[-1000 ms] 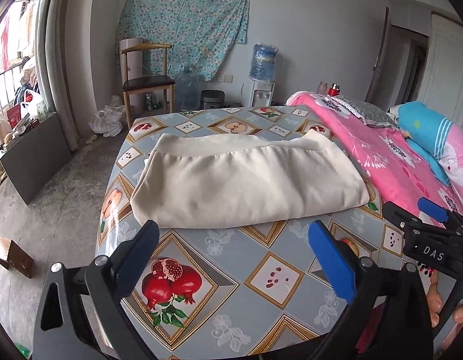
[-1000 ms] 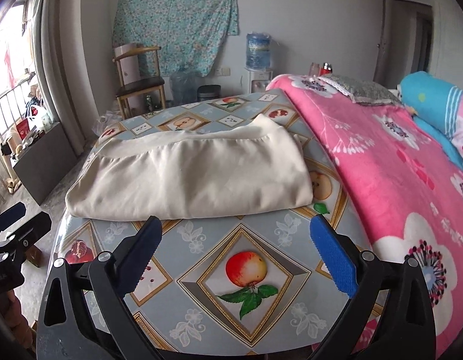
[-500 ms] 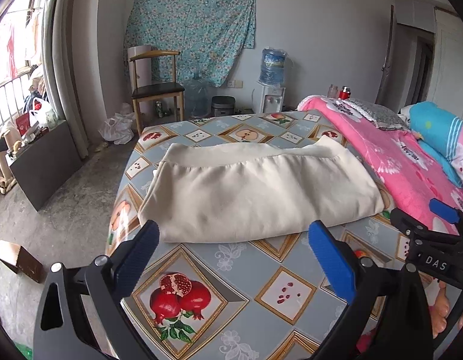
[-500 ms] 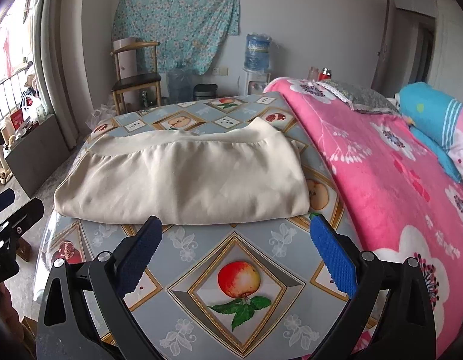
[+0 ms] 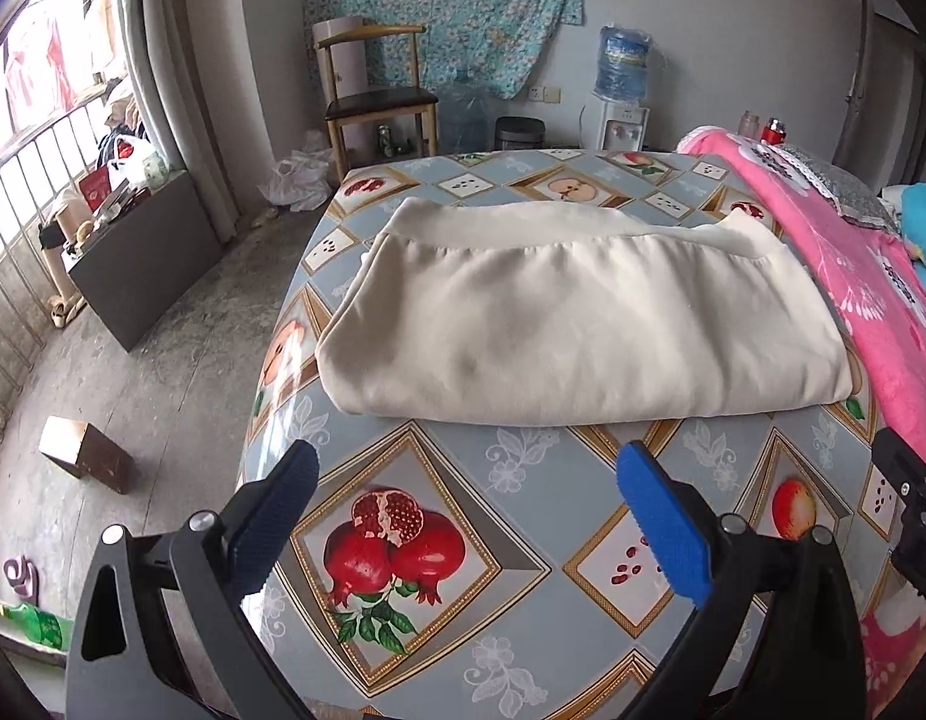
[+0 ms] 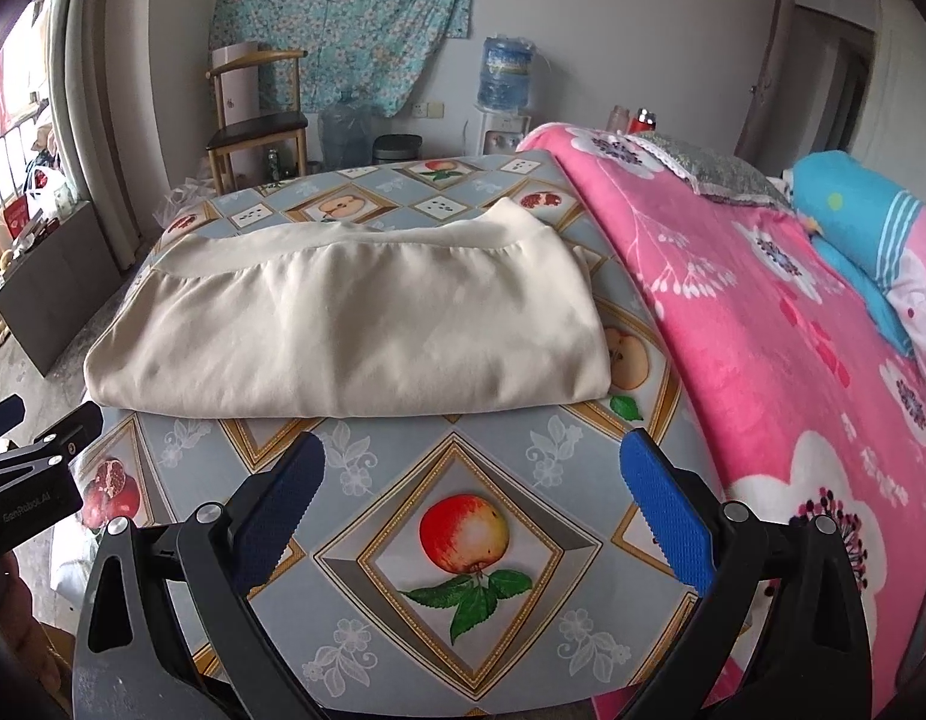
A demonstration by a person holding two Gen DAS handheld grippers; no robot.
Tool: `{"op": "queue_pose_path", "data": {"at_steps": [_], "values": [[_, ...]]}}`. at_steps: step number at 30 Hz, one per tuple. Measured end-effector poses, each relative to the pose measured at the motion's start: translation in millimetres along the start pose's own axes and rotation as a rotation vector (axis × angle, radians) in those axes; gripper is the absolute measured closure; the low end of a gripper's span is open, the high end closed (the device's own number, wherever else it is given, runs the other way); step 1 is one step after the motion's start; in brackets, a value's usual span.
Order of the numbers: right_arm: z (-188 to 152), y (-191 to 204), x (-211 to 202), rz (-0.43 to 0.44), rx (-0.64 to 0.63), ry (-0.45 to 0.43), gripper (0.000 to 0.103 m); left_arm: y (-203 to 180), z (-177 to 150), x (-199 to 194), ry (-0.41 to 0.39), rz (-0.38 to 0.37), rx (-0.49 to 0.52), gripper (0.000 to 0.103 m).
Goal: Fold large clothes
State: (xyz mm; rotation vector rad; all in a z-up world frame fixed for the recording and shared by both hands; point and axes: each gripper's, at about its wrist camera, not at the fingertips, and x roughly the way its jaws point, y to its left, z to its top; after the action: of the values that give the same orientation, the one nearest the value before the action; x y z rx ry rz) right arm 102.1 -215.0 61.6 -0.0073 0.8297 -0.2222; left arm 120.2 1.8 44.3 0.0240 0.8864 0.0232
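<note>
crosswise lies folded cream garment (image 5: 577, 324)

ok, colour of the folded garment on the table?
Plain cream, no print. The folded garment shows best in the left wrist view, lying on the fruit-patterned tablecloth.

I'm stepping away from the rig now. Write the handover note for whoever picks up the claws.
Left claw: open, empty, over the tablecloth short of the garment.
Right claw: open, empty, same.
Cream garment: folded into a flat rectangle on the table, ribbed band at the far edge, touching neither claw.
Done: it looks folded at least once.
Left: perhaps one more fold to make it smaller; otherwise check the edges and finish.
</note>
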Motion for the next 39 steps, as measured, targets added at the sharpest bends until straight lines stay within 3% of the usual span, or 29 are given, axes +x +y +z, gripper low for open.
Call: {"op": "queue_pose_path", "data": {"at_steps": [6,22,39], "values": [[-1,-4,14,0.098,0.05,0.075,0.007,1,-4,6,0.063,0.015,-0.017,0.005],[-2,11,25,0.09,-0.004,0.144,0.007,-17,5,3,0.077,0.016,0.051,0.005],[-1,7,27,0.072,0.004,0.144,0.007,-21,6,10,0.105,-0.021,0.058,0.005]]}}
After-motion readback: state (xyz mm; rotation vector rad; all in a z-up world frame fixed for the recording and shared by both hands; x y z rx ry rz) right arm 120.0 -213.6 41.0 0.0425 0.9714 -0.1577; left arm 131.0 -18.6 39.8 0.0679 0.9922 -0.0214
